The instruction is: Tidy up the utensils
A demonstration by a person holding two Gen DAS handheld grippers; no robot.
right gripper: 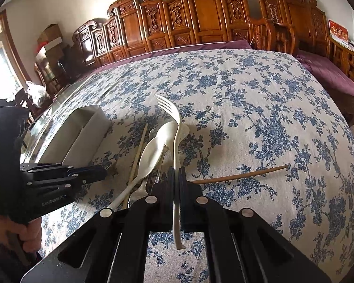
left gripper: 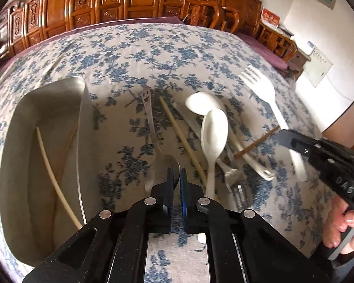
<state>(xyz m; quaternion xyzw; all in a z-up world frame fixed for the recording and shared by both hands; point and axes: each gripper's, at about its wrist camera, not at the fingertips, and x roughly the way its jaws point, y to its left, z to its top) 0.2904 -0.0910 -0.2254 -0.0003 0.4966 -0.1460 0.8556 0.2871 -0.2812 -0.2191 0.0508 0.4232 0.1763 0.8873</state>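
My left gripper [left gripper: 176, 176] is shut on the bowl end of a metal spoon [left gripper: 153, 127] whose smiley-face handle points away; it also shows in the right wrist view [right gripper: 99, 172]. My right gripper [right gripper: 176, 174] is shut on the handle of a white plastic fork [right gripper: 174, 122] and holds it above the pile; it also shows in the left wrist view [left gripper: 285, 136]. On the cloth lie two white spoons [left gripper: 213, 136], a light chopstick [left gripper: 181, 139], a brown chopstick [right gripper: 240, 176] and metal cutlery [left gripper: 236, 188]. A steel tray [left gripper: 23, 127] at left holds two chopsticks [left gripper: 56, 184].
The table wears a blue-flowered cloth [right gripper: 259, 108]. Carved wooden chairs and panels [right gripper: 200, 18] stand along the far edge, a purple-cushioned bench [right gripper: 328, 75] to the right. A hand [left gripper: 342, 228] grips the right tool's handle.
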